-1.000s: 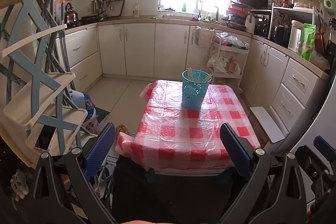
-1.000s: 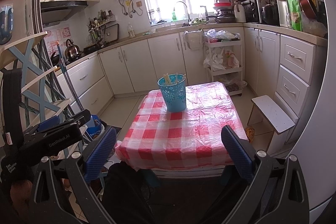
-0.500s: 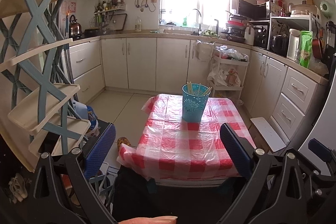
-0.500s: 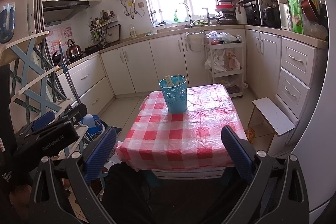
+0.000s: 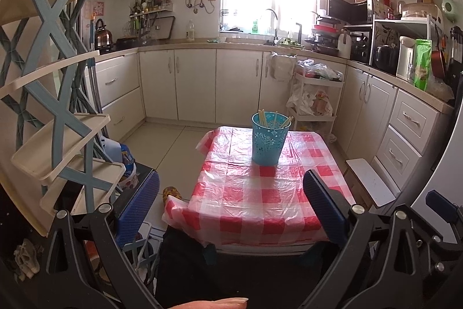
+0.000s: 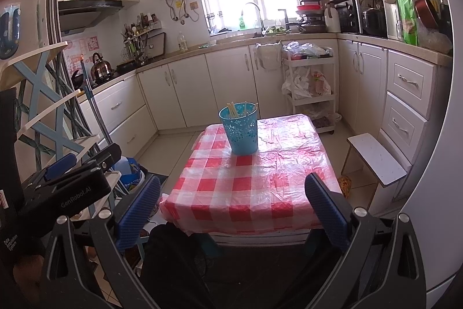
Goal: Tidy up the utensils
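A blue perforated holder point(image 5: 269, 138) stands at the far end of a small table with a red-and-white checked cloth point(image 5: 254, 193). Several pale chopsticks point(image 5: 273, 119) stick up inside it. The holder also shows in the right wrist view point(image 6: 240, 128), with chopsticks point(image 6: 233, 109) in it. My left gripper point(image 5: 231, 203) is open and empty, held back from the table's near edge. My right gripper point(image 6: 233, 200) is open and empty, also short of the near edge. The left gripper's body point(image 6: 66, 187) shows at the left of the right wrist view.
A blue-and-cream tiered rack point(image 5: 55, 112) stands close on the left. A white stool point(image 6: 376, 158) sits right of the table beside the drawers. A white trolley point(image 5: 315, 103) with bags stands behind the table. Counters run around the room.
Both grippers have tilted up and drawn back a little, so the table and holder sit lower in both views. Both stay open and empty.
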### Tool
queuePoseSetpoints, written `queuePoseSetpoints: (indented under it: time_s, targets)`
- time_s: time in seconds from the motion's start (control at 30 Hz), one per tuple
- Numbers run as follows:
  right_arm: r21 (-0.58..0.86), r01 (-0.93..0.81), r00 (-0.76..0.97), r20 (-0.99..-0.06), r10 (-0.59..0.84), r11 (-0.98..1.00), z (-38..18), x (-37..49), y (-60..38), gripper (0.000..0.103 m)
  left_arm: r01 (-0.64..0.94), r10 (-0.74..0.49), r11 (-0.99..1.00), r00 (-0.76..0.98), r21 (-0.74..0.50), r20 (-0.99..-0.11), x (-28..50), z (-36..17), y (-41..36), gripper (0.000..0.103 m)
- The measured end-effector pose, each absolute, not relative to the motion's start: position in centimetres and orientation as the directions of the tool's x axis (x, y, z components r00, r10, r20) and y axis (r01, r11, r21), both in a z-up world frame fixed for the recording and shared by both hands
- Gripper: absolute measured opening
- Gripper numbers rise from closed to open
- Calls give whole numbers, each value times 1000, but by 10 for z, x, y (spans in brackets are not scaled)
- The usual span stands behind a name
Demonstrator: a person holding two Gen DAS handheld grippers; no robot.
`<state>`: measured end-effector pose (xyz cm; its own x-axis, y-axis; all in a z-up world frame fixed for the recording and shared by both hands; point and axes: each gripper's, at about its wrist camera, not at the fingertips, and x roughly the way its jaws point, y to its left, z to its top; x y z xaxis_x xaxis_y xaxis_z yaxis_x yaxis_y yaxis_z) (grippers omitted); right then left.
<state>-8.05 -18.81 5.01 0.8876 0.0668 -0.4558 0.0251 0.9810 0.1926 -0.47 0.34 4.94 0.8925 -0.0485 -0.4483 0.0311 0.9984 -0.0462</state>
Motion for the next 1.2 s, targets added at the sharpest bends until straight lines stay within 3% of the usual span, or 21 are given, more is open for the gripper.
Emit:
queuePoseSetpoints:
  time_s: [1.2]
  targets:
    - [193, 25, 886, -459, 68, 981, 52, -80, -190, 96, 30, -52, 998, 885, -55, -463, -2, 45, 3, 95]
